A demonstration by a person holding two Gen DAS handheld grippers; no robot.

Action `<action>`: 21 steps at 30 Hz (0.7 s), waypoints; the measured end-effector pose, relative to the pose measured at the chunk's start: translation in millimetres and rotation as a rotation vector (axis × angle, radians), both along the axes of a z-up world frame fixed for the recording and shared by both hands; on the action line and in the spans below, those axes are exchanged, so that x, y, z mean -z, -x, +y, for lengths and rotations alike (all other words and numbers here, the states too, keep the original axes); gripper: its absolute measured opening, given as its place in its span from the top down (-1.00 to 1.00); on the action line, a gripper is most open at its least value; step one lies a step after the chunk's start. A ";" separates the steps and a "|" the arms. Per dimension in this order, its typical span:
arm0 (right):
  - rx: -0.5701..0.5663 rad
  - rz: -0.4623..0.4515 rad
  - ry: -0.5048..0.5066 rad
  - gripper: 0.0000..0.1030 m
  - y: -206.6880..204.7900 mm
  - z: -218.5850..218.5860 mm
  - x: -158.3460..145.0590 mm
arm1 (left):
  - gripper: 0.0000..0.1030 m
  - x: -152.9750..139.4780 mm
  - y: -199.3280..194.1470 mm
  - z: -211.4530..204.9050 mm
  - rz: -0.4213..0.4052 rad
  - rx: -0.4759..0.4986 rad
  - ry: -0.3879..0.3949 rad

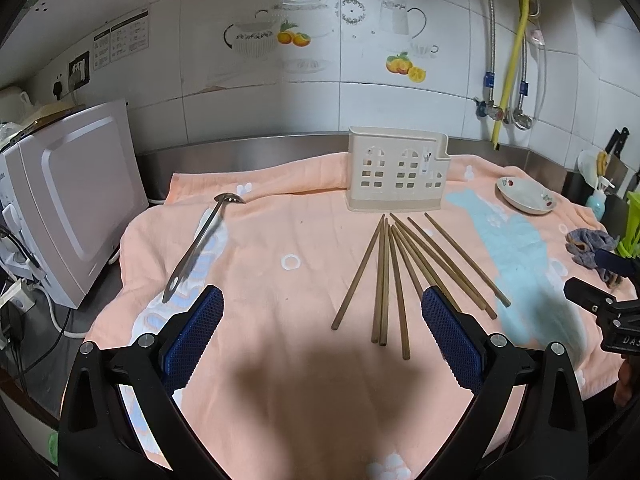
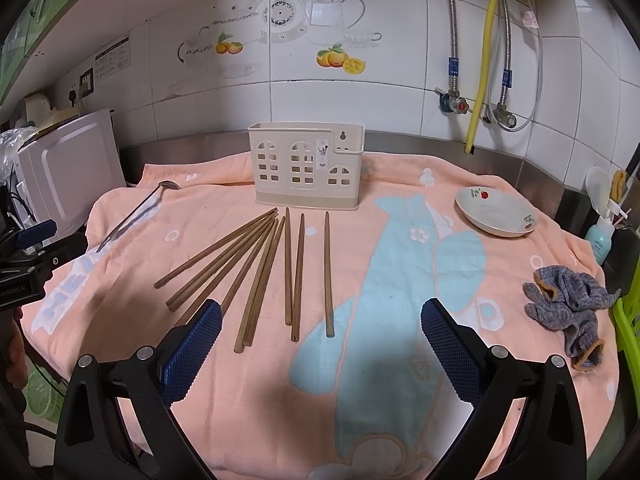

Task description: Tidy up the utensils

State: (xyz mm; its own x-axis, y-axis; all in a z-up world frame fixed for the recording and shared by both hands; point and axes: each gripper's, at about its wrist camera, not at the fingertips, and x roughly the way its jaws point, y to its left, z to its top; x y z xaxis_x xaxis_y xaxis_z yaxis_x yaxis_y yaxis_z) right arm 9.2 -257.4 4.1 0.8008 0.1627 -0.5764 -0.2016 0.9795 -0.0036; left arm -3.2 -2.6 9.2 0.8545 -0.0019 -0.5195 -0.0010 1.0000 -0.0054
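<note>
My bench [image 2: 540, 168] is a steel surface along a tiled wall, almost wholly covered by a peach towel [image 2: 248, 392] with a pale blue figure woven in. At the far left stands a white microwave [image 1: 80, 200], just beside the towel's edge. Toward the back of the towel, upright, is the cream utensil holder [image 2: 306, 168] with its window-shaped cutouts; I see nothing standing in it. In front of it lie the chopsticks [image 2: 288, 268], brown wooden ones fanned out flat on the towel, tips gathered near the holder and the thick ends spreading toward me. Left of them, well apart, a metal ladle [image 1: 200, 240] lies on the towel with its bowl pointing to the back. To the right sits a shallow white dish [image 2: 496, 212] with small red flowers, and nearer the right edge a crumpled grey cloth [image 2: 568, 304].

My left gripper [image 1: 322, 332] hovers above the towel, jaws spread wide and holding nothing, its right finger over the chopsticks' near ends. My right gripper [image 2: 320, 336] is likewise wide apart and empty, with several chopstick ends between its blue pads [image 2: 452, 352].
</note>
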 end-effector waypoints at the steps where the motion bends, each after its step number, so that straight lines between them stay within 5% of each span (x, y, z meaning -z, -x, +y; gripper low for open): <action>1: 0.001 -0.003 -0.001 -0.88 0.3 0.1 -0.2 | -0.90 -0.4 0.0 -0.5 -0.003 -0.001 -0.002; 21: -0.002 -0.011 -0.006 -0.88 -0.4 1.6 -3.0 | -0.90 -3.6 -0.2 0.8 -0.021 0.000 0.010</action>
State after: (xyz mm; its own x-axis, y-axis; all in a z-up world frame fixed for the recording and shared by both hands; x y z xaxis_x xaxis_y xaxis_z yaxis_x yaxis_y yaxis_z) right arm 9.6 -255.7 7.1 0.8066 0.1674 -0.5669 -0.2032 0.9791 0.0001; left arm -3.0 -1.8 12.8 0.8654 -0.0071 -0.5011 -0.0006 0.9999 -0.0152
